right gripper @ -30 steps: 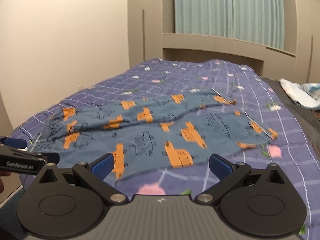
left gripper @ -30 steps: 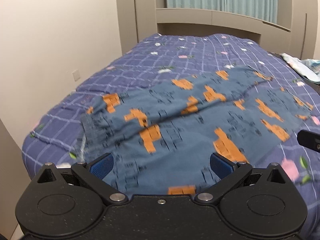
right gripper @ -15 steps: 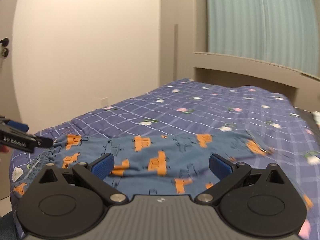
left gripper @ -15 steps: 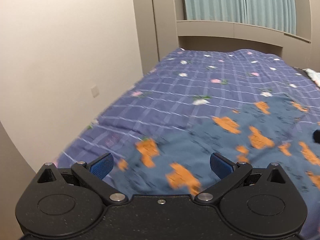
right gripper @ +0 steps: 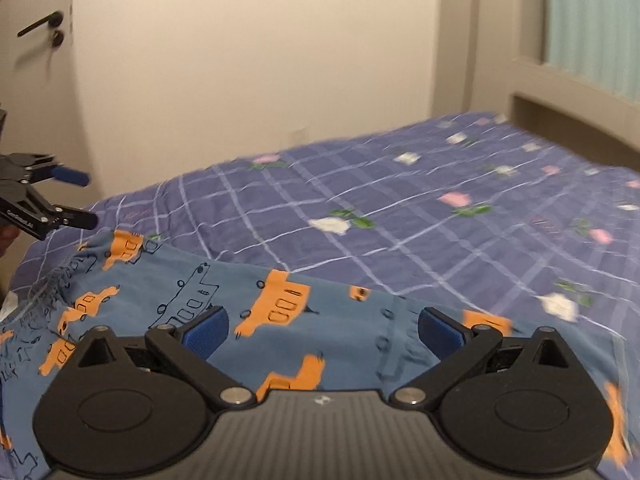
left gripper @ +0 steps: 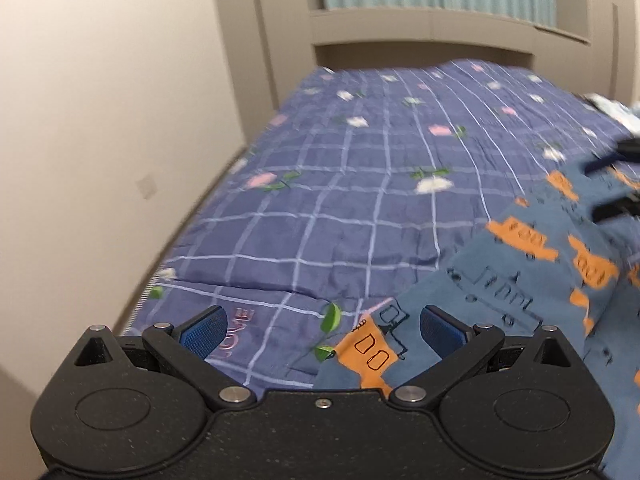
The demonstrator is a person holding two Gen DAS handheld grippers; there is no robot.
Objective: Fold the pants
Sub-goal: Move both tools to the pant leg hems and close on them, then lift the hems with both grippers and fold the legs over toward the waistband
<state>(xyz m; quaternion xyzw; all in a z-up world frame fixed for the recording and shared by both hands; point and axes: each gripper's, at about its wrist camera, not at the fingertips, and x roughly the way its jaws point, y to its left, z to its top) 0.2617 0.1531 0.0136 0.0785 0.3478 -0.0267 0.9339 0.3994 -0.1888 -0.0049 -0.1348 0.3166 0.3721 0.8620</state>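
Pants [left gripper: 532,264] now sit closer beneath both my claws; left gripper [left gripper: 322,326] and right gripper [right gripper: 322,326] jaws apart, empty. Grasp pending.

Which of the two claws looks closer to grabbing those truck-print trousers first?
Left, probably. The left gripper is open with the pants corner between its pads. The right gripper is open too, over mid-fabric.

Left gripper [left gripper: 322,326] and right gripper [right gripper: 322,326]: matte black speckled housings, twin round discs, silver screws, angular black linkages tipped with blue ribbed pads [right gripper: 206,330]; white lettering is borne on one arm.
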